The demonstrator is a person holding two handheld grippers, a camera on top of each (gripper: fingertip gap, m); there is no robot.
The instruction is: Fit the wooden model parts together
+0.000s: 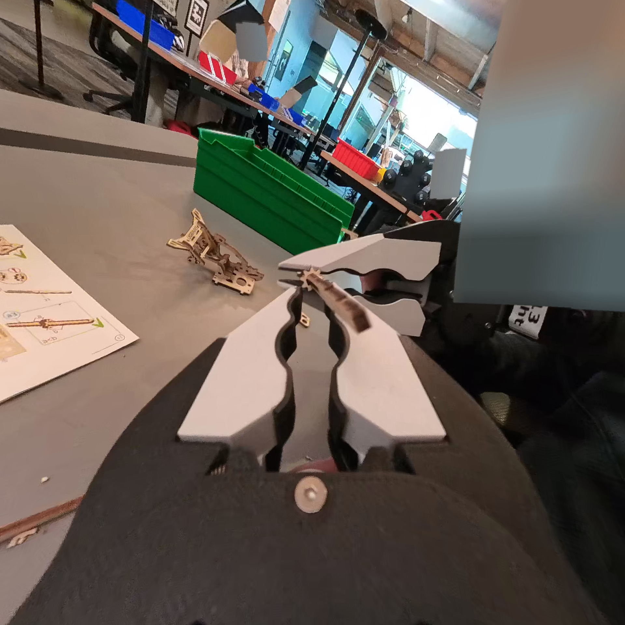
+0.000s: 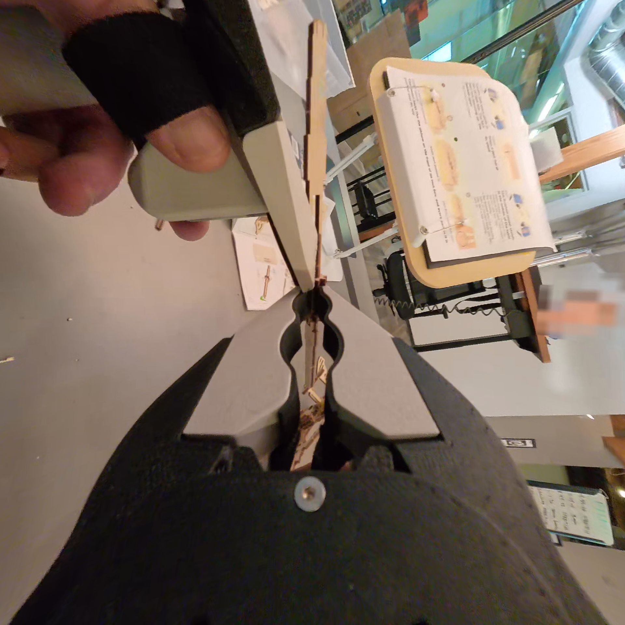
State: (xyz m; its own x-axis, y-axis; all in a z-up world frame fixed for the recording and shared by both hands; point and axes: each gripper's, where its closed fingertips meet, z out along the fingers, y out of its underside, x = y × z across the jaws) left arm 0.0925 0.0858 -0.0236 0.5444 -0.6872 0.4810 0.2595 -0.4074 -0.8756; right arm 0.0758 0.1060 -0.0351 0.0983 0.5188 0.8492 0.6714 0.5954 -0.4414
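Note:
My left gripper (image 1: 299,291) is shut on a thin notched wooden axle (image 1: 341,304) near its front end; the rest of the axle runs back over its right finger. My right gripper (image 1: 287,274) comes in from the right and is shut on a small wooden gear (image 1: 309,277) at the tip of the axle. In the right wrist view my right gripper (image 2: 313,292) meets the left gripper's finger (image 2: 291,216) tip to tip, with the axle (image 2: 316,135) running up along it. A partly built wooden model (image 1: 216,257) lies on the grey table (image 1: 101,203) beyond the grippers.
A green bin (image 1: 270,192) stands behind the model. An instruction sheet (image 1: 50,304) lies at the left, and a small loose wooden piece (image 1: 304,319) under the grippers. A clipboard stand with pages (image 2: 466,169) stands beyond the table edge. A person's hand (image 2: 101,142) holds the left gripper. Less than 4 cm separates the two grippers' tips. The partly built wooden model (image 1: 216,257) is about equally far from each gripper, around 20 cm.

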